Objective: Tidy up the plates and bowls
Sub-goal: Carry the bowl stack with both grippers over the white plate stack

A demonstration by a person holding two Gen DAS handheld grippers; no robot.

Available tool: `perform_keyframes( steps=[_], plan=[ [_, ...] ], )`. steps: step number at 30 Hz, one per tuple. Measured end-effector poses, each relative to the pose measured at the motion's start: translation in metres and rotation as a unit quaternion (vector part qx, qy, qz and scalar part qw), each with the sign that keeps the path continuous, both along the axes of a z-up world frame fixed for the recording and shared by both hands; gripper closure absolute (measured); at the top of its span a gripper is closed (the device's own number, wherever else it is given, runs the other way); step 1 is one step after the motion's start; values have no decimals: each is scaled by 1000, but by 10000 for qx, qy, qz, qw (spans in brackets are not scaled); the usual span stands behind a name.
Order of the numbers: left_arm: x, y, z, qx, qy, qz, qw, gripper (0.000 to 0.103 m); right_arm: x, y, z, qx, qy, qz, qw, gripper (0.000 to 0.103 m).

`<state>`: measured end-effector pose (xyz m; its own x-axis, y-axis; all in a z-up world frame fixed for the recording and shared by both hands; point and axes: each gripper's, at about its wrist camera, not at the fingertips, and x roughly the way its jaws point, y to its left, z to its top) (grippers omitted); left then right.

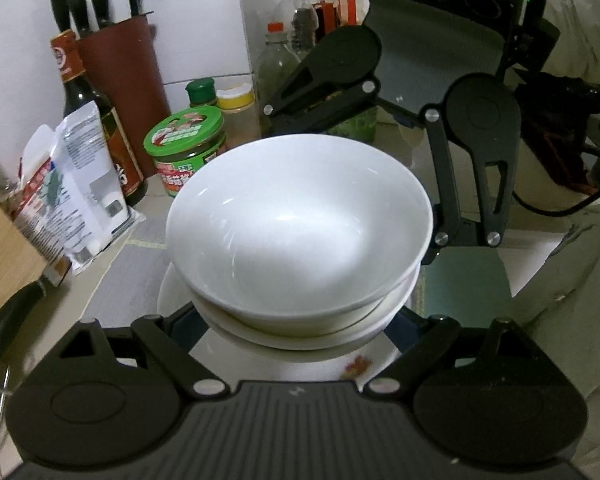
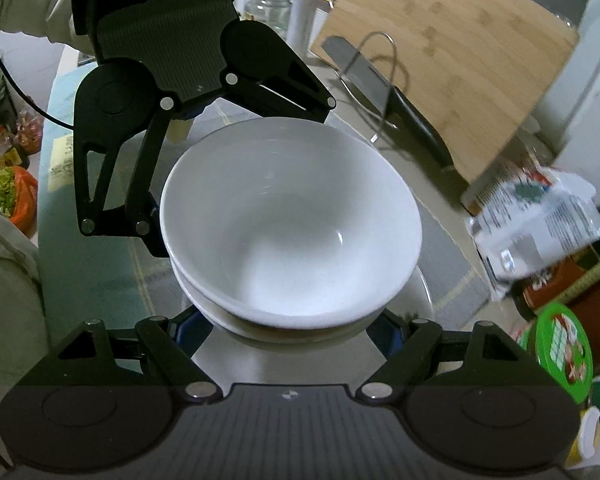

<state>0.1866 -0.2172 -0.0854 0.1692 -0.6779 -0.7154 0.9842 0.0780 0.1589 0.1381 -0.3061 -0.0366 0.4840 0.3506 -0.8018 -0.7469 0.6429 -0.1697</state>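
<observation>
Between my two hand-held grippers, a stack of glossy white bowls (image 1: 300, 224) sits on a smooth white plate (image 1: 300, 364). My left hand-held gripper (image 1: 296, 320) spreads wide around the stack's base; my right hand-held gripper (image 2: 296, 320) does likewise from the opposite side, though I cannot tell whether the pads press. Beyond my left: a green-lidded jar (image 1: 186, 148), knife block (image 1: 128, 64). Only my right shows the bamboo cutting board (image 2: 460, 60).
</observation>
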Motion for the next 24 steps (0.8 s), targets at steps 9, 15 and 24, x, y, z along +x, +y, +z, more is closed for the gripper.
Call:
perform_keyframes(
  steps=[9,15,24],
  plan=[
    [11,-15,-12,103,111,3,9999,12,9,-16,-13,26,135,-37,9999,17],
    [17,-16,-16,152,143,43,9998,12,13,-16,-16,37,159,-31,9999,17],
    [22,-16,-18,175,192,55,9996,12,13,-16,-19,40,183,-57,9998,17]
  ],
)
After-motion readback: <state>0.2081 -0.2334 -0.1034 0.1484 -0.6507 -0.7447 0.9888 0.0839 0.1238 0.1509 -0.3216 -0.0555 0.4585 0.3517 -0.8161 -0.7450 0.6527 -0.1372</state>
